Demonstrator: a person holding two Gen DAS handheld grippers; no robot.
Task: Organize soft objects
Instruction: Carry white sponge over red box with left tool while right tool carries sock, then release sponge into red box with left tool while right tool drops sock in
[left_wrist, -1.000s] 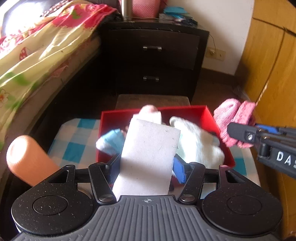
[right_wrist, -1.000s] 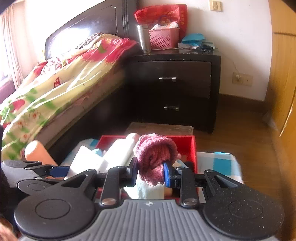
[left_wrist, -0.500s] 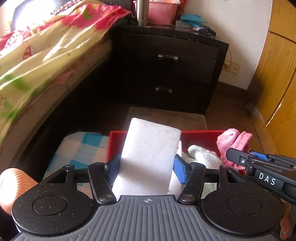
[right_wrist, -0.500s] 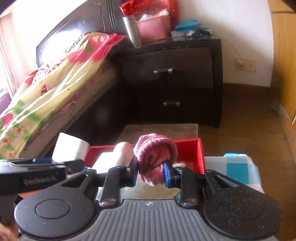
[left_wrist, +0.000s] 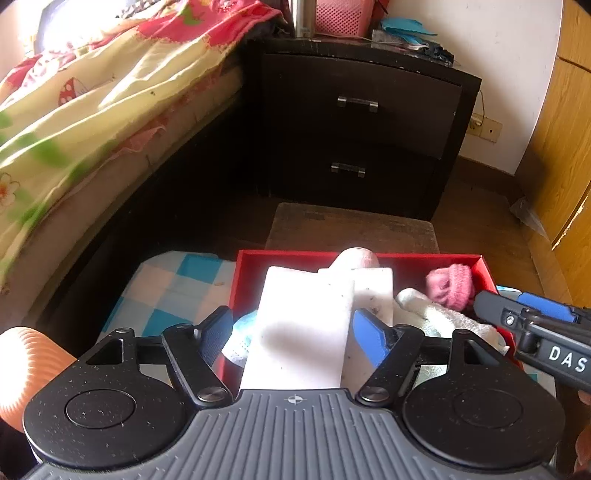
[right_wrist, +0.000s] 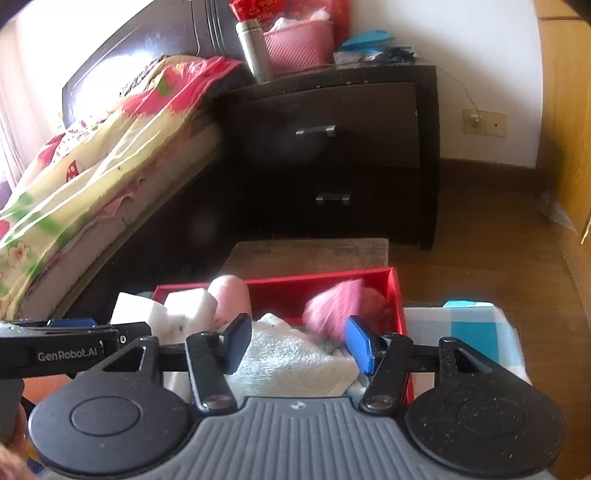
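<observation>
A red box (left_wrist: 413, 263) (right_wrist: 325, 286) sits on a blue-checked cloth. In it lie a white towel (right_wrist: 291, 363), a pink knitted sock ball (left_wrist: 450, 286) (right_wrist: 332, 312), a second white sponge (left_wrist: 373, 295) and a pale pink roll (right_wrist: 231, 295). My left gripper (left_wrist: 291, 332) is open around a white sponge block (left_wrist: 303, 332) that rests over the box's near left; gaps show beside both pads. My right gripper (right_wrist: 299, 341) is open and empty above the towel, and the blurred sock ball is just beyond its fingers.
An orange ribbed roll (left_wrist: 26, 365) lies at the near left. A brown stool (left_wrist: 351, 227) stands behind the box, a dark nightstand (left_wrist: 354, 122) behind that. A bed with a floral cover (left_wrist: 92, 96) runs along the left. A wooden wardrobe (left_wrist: 565, 147) is at the right.
My right gripper opened and the pink sock ball dropped into the box's far right. My left gripper opened off the white sponge, which now sits lower over the box.
</observation>
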